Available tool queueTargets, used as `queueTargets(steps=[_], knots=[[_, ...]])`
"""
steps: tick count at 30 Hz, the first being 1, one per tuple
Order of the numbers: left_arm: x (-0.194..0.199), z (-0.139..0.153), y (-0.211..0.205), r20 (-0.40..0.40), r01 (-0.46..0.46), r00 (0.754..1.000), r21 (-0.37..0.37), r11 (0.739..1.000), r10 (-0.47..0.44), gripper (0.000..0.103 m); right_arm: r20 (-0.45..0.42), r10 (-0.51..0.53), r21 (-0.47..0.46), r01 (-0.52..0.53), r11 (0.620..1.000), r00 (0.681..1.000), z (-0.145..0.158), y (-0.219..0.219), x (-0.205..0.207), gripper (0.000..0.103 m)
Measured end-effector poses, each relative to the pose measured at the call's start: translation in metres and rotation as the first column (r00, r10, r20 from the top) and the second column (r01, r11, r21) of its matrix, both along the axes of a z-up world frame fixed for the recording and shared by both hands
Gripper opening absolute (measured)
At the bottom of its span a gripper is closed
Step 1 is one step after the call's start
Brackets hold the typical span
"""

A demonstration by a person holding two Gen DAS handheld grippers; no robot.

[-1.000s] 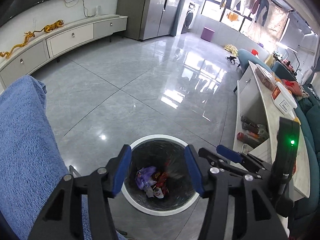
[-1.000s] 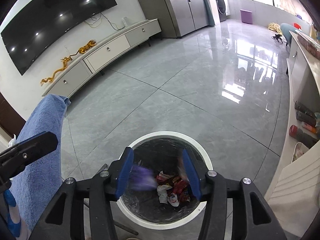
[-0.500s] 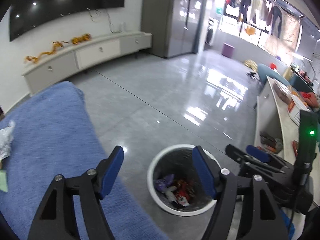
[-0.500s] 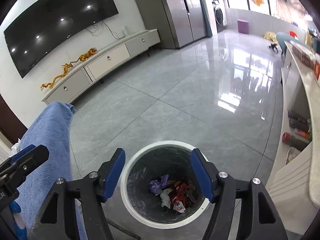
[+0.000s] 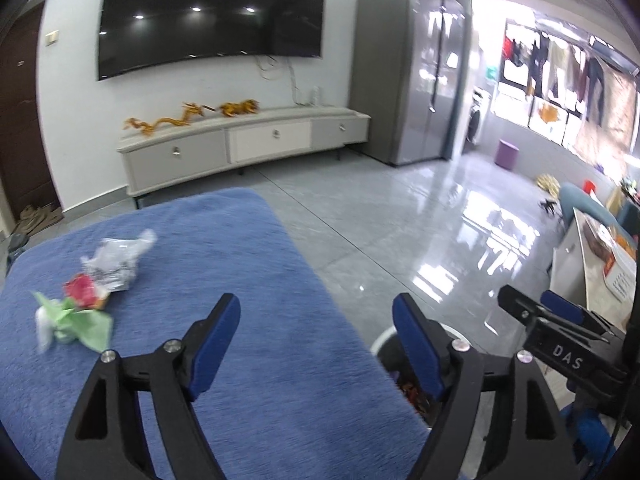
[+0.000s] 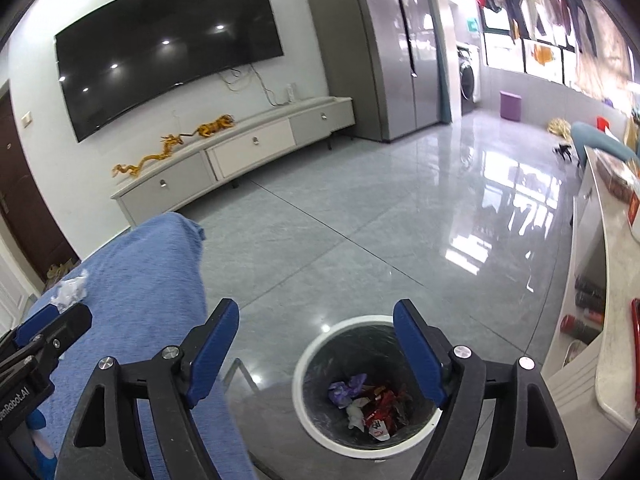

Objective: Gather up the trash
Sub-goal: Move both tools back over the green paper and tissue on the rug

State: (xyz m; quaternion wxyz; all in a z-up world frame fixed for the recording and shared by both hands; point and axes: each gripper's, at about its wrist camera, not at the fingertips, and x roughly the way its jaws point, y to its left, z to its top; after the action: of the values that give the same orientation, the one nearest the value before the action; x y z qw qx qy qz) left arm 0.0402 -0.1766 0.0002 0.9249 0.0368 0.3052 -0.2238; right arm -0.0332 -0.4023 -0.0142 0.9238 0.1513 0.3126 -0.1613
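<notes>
A blue towel-covered surface (image 5: 240, 320) holds loose trash at its left: a crumpled silver wrapper (image 5: 114, 260), a red wrapper (image 5: 82, 290) and a green paper scrap (image 5: 76, 322). My left gripper (image 5: 316, 340) is open and empty over the towel, right of the trash. The round white-rimmed trash bin (image 6: 366, 384) stands on the floor with several wrappers inside. My right gripper (image 6: 316, 344) is open and empty above the bin's left side. The bin's rim (image 5: 380, 344) peeks out behind the left gripper's right finger.
A low white TV cabinet (image 5: 240, 148) with gold dragon figures stands against the far wall under a big TV. A grey fridge (image 5: 404, 68) is to its right. A white counter with shelves (image 6: 600, 320) runs along the right. Glossy grey tile floor (image 6: 400, 220) lies between.
My left gripper has swung left from over the bin to over the blue towel, bringing the table trash into view. My right gripper has risen and tilted up; both stay open.
</notes>
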Motion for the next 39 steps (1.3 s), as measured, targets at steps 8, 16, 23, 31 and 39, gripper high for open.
queueTargets(steps=[8, 16, 23, 31, 39], knots=[[-0.012, 0.022, 0.055, 0.064, -0.1, 0.993, -0.04, 0.994, 0.102, 0.081, 0.031, 0.055, -0.047, -0.053, 0.997, 0.998, 0.021, 0.039, -0.004, 0.082], [-0.027, 0.035, 0.095, 0.106, -0.168, 0.979, -0.079, 0.983, 0.176, 0.082, 0.048, 0.112, -0.092, -0.108, 0.99, 0.993, 0.036, 0.074, -0.01, 0.085], [-0.034, 0.038, 0.119, 0.111, -0.196, 0.972, -0.103, 0.975, 0.207, 0.082, 0.057, 0.136, -0.12, -0.129, 0.984, 0.989, 0.046, 0.094, -0.016, 0.086], [-0.044, 0.037, 0.139, 0.123, -0.233, 0.961, -0.112, 0.966, 0.246, 0.082, 0.067, 0.148, -0.144, -0.137, 0.98, 0.987, 0.052, 0.113, -0.023, 0.087], [-0.053, 0.033, 0.16, 0.128, -0.273, 0.95, -0.111, 0.956, 0.286, 0.082, 0.07, 0.181, -0.156, -0.168, 0.973, 0.981, 0.057, 0.131, -0.025, 0.089]])
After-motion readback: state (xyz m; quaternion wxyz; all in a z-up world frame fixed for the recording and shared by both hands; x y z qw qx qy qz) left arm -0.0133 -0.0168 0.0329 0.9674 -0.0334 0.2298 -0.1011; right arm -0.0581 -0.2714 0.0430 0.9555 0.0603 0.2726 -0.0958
